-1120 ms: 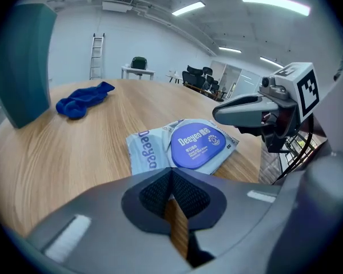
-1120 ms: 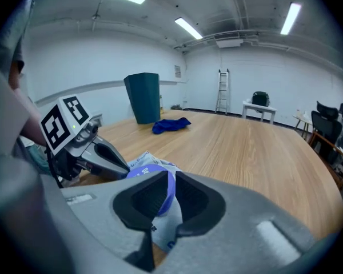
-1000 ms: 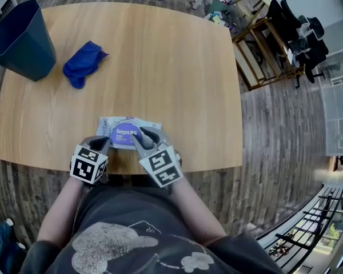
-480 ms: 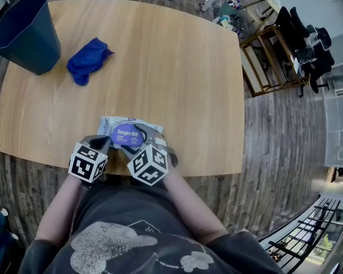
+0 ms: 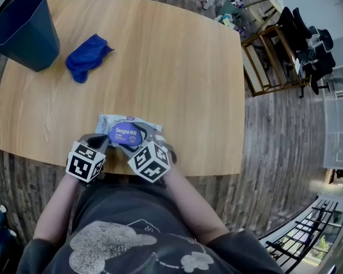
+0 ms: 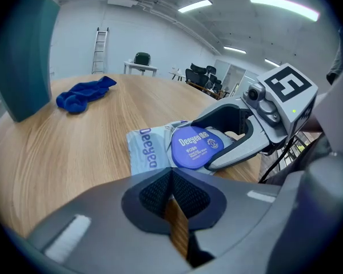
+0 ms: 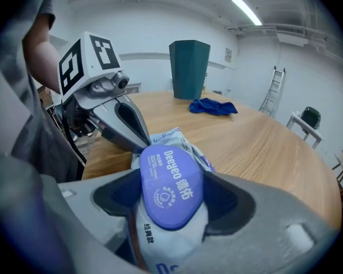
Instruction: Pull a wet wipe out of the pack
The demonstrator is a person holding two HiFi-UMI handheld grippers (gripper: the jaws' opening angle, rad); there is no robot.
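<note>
Blue cloth (image 5: 87, 57) near dark bin (image 5: 24, 30) on table (image 5: 177, 61)

Even, bright light from ceiling strips (image 6: 194, 5); edges bend fisheye-style, nearest foreground perhaps soft.

Wooden table (image 5: 160, 56) — bin (image 5: 23, 30), blue cloth (image 5: 87, 57), wipe pack (image 5: 126, 132) (near edge)

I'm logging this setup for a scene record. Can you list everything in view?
table: one, light wood, fills most of the head view
bin: one, dark blue, table's far left corner
cloth: one, blue, crumpled beside the bin
wet wipe pack: one, pale with purple lid, at the table's near edge
wooden rack: one, brown, on the floor right of the table
chairs: several, black, beyond the rack
T-shirt: one, grey, on the person
left gripper: one, grey, shut, tips at the pack's near edge
right gripper: one, grey, open, jaws either side of the pack
</note>
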